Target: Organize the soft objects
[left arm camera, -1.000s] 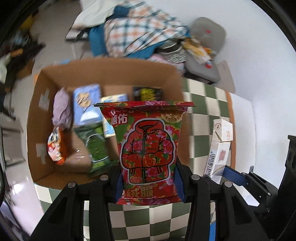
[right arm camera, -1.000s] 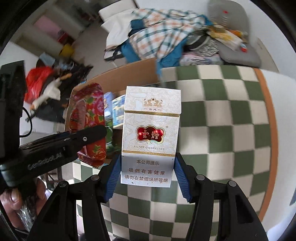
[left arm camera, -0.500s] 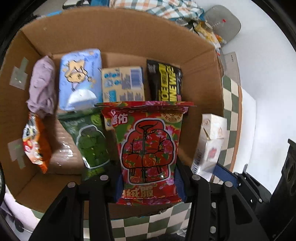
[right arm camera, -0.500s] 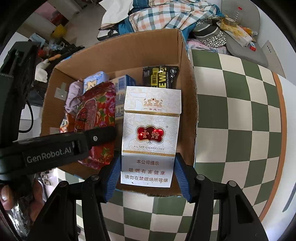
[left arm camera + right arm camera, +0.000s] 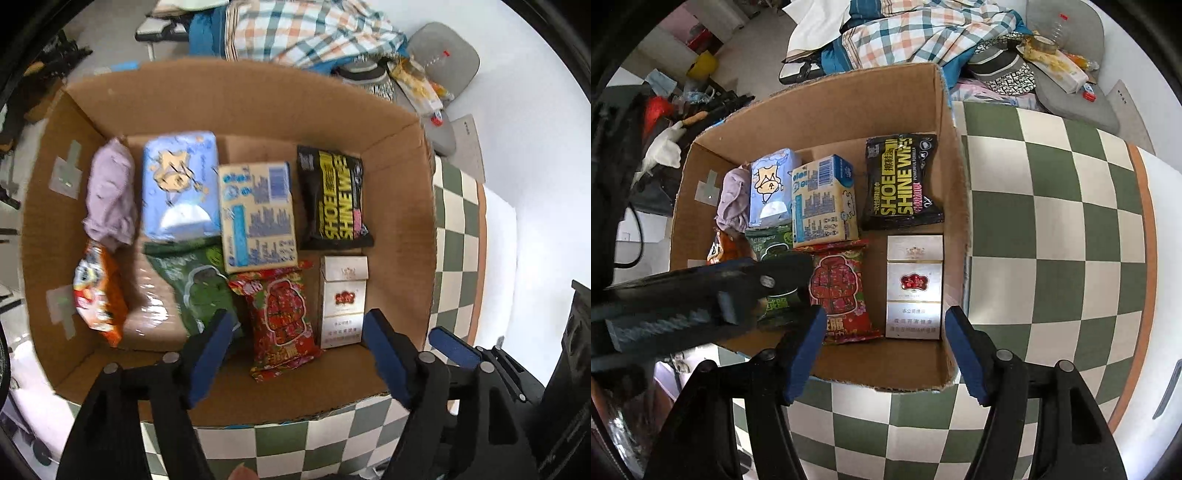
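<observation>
A: Where are the two tongs now?

B: Both are above the cardboard box [image 5: 258, 107]. The left gripper [image 5: 297, 354] has just been opening; its jaws are spread and pinch nothing. The red snack bag [image 5: 282, 317] lies flat on the box floor under them. The right gripper [image 5: 884, 343] has just been opening also, and the white cigarette pack [image 5: 914, 288] lies flat below it, touched by neither pad.

A: Is there free room?

B: A bare strip of floor runs along the near wall of the box. The pack lies just beside the right wall. To the right, the checkered table [image 5: 1052, 229] is free.

A: What is hard to see?

B: The left gripper covers part of the green bag [image 5: 772, 247] in the right view. The orange bag [image 5: 98, 299] is blurred.

A: Any writing?

B: The black pouch [image 5: 903, 181] says "SHOE SHINE WIPES". The Chinese print on the pack is too small for me.
</observation>
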`<state>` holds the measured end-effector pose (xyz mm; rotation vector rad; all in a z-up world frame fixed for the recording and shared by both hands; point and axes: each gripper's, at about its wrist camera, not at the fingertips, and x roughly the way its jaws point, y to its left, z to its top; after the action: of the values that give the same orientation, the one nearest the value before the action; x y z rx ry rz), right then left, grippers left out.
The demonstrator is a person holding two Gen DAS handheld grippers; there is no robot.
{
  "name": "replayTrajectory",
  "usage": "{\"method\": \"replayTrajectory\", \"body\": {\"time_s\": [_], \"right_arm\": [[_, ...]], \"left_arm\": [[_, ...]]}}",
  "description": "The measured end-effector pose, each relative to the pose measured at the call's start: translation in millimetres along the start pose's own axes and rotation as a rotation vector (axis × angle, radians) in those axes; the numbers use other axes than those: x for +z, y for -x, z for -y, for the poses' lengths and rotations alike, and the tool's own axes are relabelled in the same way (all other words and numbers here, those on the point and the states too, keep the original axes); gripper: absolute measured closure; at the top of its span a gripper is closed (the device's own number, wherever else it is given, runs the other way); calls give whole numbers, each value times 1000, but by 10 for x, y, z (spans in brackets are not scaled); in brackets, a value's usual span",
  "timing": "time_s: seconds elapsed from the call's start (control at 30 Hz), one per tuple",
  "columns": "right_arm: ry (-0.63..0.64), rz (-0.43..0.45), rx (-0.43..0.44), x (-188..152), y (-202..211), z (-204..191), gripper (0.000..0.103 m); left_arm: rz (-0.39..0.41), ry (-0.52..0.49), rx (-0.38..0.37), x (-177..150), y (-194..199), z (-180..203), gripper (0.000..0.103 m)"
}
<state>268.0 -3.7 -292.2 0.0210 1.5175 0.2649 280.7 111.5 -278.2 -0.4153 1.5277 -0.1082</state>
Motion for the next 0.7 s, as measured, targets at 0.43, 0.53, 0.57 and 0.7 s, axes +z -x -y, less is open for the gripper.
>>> {"method": "replayTrajectory", "body": {"time_s": [0.43,0.53,0.57,0.7], "right_arm": [[16,65,-85,-194,294,-8,17],[22,88,-102,-247,359,-18,5],[24,92,-107,-259,369,-24,3],[26,103,-129,-300,391,-27,0]], "left_arm": [[187,-30,210,-411,431,-128,11],[215,-15,239,-502,489,-193,4],[227,-11,248,-526,503,-205,1],[267,-16,291,-607,574,-218,1]]}}
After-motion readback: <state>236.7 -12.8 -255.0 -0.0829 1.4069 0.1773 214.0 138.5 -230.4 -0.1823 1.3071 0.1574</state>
